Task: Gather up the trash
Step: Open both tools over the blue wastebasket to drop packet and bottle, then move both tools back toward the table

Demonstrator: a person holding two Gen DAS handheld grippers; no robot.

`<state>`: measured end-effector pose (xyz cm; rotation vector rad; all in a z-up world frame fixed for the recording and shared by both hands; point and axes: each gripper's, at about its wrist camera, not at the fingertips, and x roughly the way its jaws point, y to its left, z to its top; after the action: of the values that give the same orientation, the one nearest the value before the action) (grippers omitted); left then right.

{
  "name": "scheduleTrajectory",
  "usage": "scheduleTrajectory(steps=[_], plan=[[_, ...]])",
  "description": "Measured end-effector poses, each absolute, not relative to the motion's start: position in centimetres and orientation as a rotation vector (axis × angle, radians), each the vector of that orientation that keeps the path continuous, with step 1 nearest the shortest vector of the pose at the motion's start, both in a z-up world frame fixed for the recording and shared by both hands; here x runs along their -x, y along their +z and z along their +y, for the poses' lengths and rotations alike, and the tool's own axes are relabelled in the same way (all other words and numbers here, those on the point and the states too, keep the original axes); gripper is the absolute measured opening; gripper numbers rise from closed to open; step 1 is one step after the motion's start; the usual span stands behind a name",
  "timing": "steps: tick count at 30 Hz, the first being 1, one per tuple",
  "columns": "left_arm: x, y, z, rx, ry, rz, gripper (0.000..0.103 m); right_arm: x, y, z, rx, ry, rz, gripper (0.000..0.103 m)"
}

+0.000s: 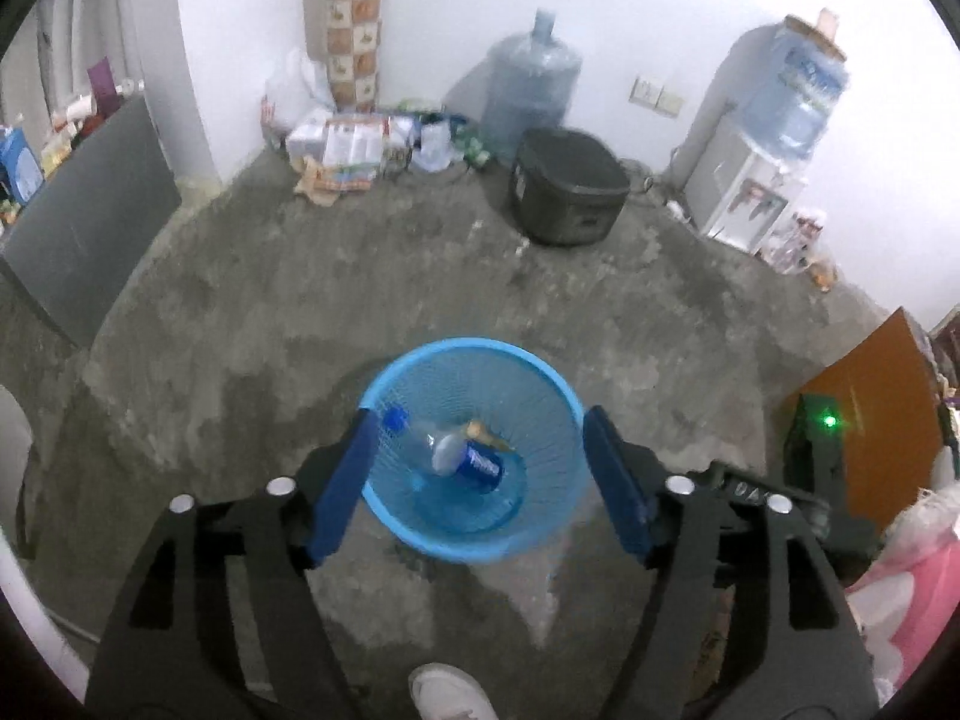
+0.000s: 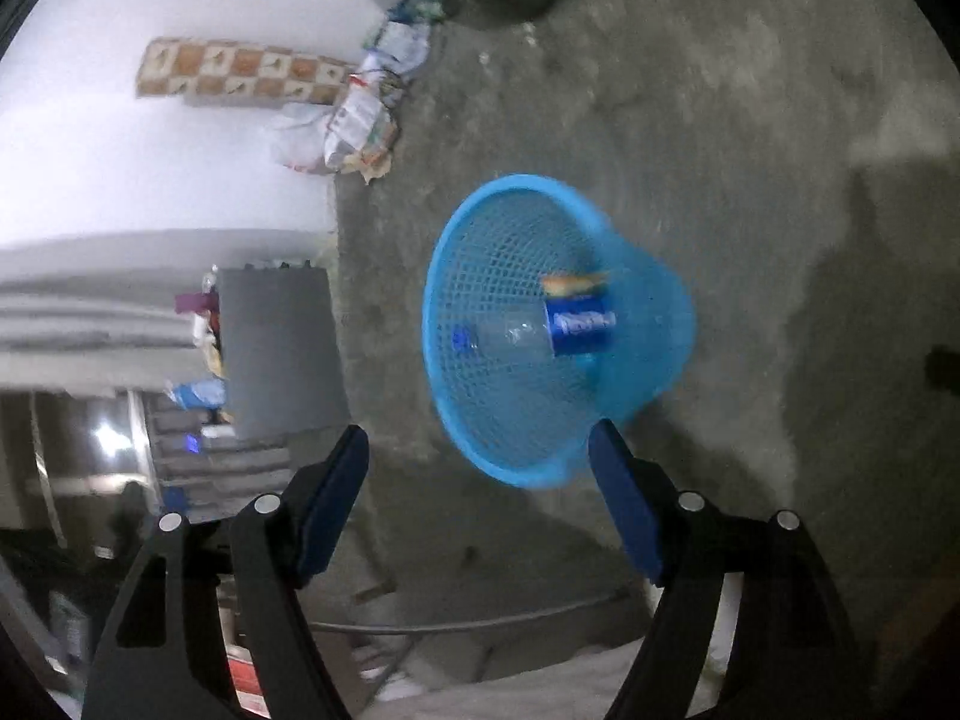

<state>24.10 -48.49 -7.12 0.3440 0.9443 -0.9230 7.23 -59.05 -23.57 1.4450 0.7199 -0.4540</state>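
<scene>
My left gripper (image 1: 474,420) is wide open w/ nothing in it, right over the blue basket (image 1: 384,378). A bottle (image 1: 447,453) lies inside. My shoe (image 1: 450,693) shows below.

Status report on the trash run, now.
Left gripper open, empty, above blue basket. Right gripper open, empty. Plastic bottle already in basket. Nothing blocking.
</scene>
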Motion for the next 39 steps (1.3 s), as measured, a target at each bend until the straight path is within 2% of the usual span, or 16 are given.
scheduleTrajectory(steps=[4,14,22,27,31,36,39], plan=[[-21.9,-2.5,-44.7,-0.321,-0.956,0.868,0.071,-6.7,-19.1,-57.6,-1.213,-0.523,0.743,0.074],[-17.2,8.8,-29.3,-0.134,-0.918,0.712,0.072,-5.4,-6.7,-50.9,-0.716,-0.644,0.660,0.096],[-13.2,14.3,-11.2,-0.019,-0.635,0.570,0.072,-4.9,1.6,-42.3,-0.272,-0.680,0.537,0.097],[-10.2,14.3,-1.8,0.032,-0.426,0.532,0.073,-5.2,5.2,-37.1,-0.148,-0.486,0.454,0.097],[-7.9,12.0,3.6,0.074,-0.326,0.554,0.073,-4.9,7.2,-34.4,-0.228,-0.272,0.375,0.097],[-7.2,7.2,7.0,0.138,-0.284,0.630,0.073,-7.4,6.7,-30.8,-0.348,-0.013,0.470,0.096],[-7.6,4.1,8.0,0.183,-0.295,0.695,0.068,-9.8,4.9,-28.7,-0.381,0.112,0.586,0.085]])
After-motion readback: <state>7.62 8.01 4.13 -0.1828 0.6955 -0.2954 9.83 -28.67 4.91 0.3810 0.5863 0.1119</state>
